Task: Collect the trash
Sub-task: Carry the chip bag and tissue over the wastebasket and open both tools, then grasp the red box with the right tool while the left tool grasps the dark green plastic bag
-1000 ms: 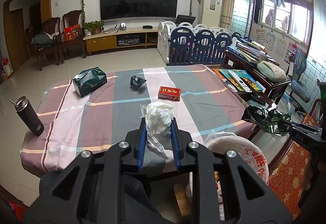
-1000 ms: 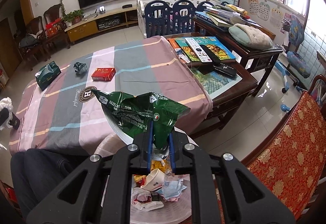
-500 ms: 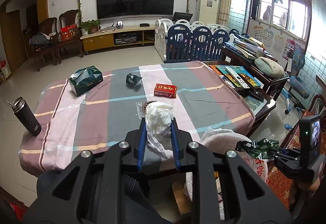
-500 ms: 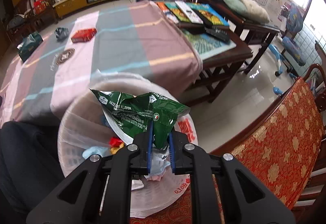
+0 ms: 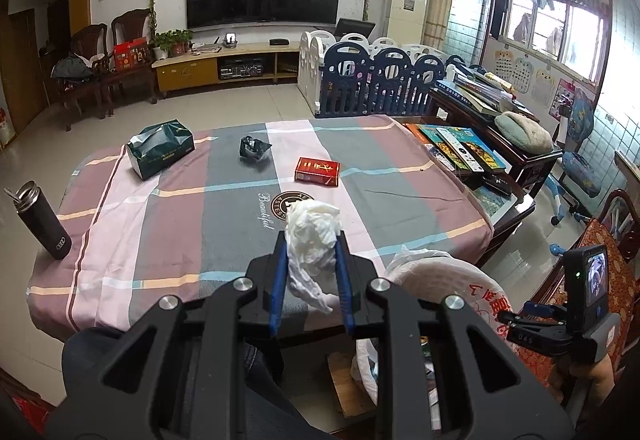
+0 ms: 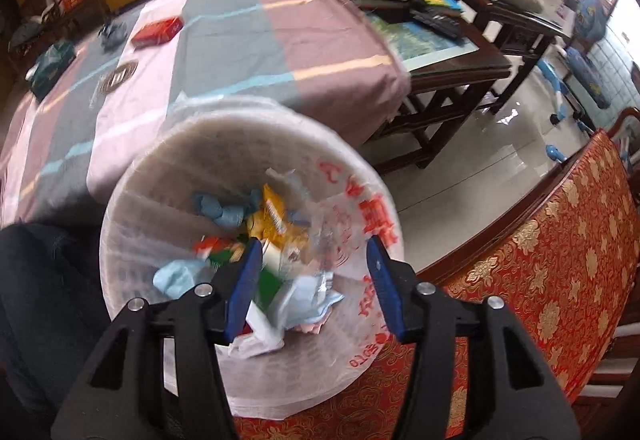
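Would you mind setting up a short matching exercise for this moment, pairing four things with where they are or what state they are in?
Things:
1. left claw
2. right claw
3. red box
4. black flask

States or places:
A. open, above the lined trash bin
B. upright at the table's left edge
C. shut on a crumpled white tissue
D. flat on the striped tablecloth, near its middle

Pairs: 1-C, 2-A, 3-D, 4-B
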`<state>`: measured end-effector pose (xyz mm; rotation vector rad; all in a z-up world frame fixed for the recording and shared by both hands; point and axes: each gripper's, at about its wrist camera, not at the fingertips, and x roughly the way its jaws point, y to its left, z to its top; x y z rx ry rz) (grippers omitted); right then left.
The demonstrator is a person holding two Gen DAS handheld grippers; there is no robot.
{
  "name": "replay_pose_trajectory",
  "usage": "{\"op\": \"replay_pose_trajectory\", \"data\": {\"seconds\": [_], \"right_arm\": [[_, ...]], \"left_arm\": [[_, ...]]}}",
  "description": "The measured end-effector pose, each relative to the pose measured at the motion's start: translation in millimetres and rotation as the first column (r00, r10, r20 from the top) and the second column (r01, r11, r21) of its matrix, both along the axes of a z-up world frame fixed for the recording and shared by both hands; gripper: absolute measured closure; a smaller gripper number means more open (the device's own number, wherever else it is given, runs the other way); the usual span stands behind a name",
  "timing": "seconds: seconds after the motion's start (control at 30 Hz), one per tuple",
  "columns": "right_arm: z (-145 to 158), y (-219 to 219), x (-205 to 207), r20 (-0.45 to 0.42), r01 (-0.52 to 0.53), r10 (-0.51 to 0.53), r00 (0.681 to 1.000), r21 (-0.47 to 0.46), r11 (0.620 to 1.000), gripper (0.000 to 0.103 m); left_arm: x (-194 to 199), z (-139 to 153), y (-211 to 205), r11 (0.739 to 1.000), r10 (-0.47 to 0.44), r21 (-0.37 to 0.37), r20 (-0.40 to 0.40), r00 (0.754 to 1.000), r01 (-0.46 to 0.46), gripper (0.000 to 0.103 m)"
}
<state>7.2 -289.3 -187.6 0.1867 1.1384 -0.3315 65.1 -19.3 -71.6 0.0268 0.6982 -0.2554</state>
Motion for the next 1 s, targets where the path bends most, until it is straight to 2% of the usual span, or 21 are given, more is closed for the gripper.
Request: {"op": "replay_pose_trajectory", "data": {"seconds": [0.07,0.13,0.23,0.33,0.4,0.43,0.47,0.53,0.6,0.67,0.73,0.8,0.83,0.9,0.93,0.97,1.0], "right_arm": [[13,-9,-4,0.053,0.057,-0.055,0.997,-0.03,0.998,0.049],[27,-21,-9,0.115,0.111,-0.109,0.987,-0.013,0.994,0.047],[43,-37,-18,0.187,0.186,-0.186,0.965,0.017,0.982,0.043],[54,-44,-22,0.23,0.229,-0.226,0.947,0.014,0.973,0.042],[57,-48,-24,0.243,0.244,-0.241,0.94,0.018,0.97,0.042],[59,-50,-25,0.253,0.252,-0.25,0.935,0.025,0.967,0.042],[59,-51,-26,0.263,0.262,-0.261,0.929,0.032,0.965,0.042],[59,-54,-26,0.284,0.287,-0.288,0.914,0.048,0.957,0.042],[57,-57,-25,0.283,0.3,-0.308,0.908,0.073,0.951,0.042],[52,-56,-19,0.266,0.292,-0.306,0.914,0.091,0.952,0.042],[47,-54,-14,0.255,0.289,-0.3,0.919,0.081,0.954,0.039],[40,-51,-8,0.24,0.285,-0.296,0.924,0.082,0.955,0.038],[36,-51,-3,0.227,0.282,-0.295,0.928,0.091,0.955,0.038],[29,-46,7,0.207,0.264,-0.281,0.937,0.11,0.958,0.038],[27,-41,15,0.199,0.243,-0.264,0.944,0.12,0.962,0.038],[25,-36,24,0.19,0.222,-0.243,0.951,0.124,0.967,0.037],[24,-30,31,0.184,0.202,-0.222,0.958,0.124,0.972,0.036]], "left_arm": [[2,-3,0,1.0,-0.014,-0.014,-0.019,1.0,0.014,0.08],[6,-7,-3,0.998,-0.05,-0.041,-0.051,0.997,0.048,0.08],[12,-19,-16,0.979,-0.184,-0.112,-0.132,0.974,0.17,0.08],[16,-34,-44,0.923,-0.372,-0.185,-0.195,0.907,0.339,0.079],[16,-48,-70,0.864,-0.497,-0.22,-0.22,0.84,0.453,0.079],[20,-57,-84,0.824,-0.561,-0.264,-0.245,0.791,0.502,0.078],[23,-67,-95,0.798,-0.596,-0.303,-0.27,0.756,0.521,0.077],[31,-92,-123,0.772,-0.633,-0.344,-0.335,0.698,0.535,0.077],[34,-114,-146,0.775,-0.632,-0.308,-0.384,0.673,0.552,0.071],[36,-130,-156,0.793,-0.608,-0.28,-0.422,0.672,0.541,0.039],[42,-138,-150,0.811,-0.585,-0.291,-0.438,0.683,0.509,0.027],[48,-142,-139,0.831,-0.556,-0.286,-0.437,0.706,0.477,0.025],[52,-141,-131,0.85,-0.526,-0.27,-0.436,0.73,0.452,0.022],[67,-136,-109,0.901,-0.433,-0.226,-0.422,0.796,0.37,0.021],[71,-134,-98,0.921,-0.389,-0.207,-0.417,0.821,0.331,0.021],[79,-130,-82,0.947,-0.319,-0.175,-0.412,0.853,0.269,0.021],[86,-128,-70,0.965,-0.259,-0.147,-0.409,0.875,0.217,0.021]]}}
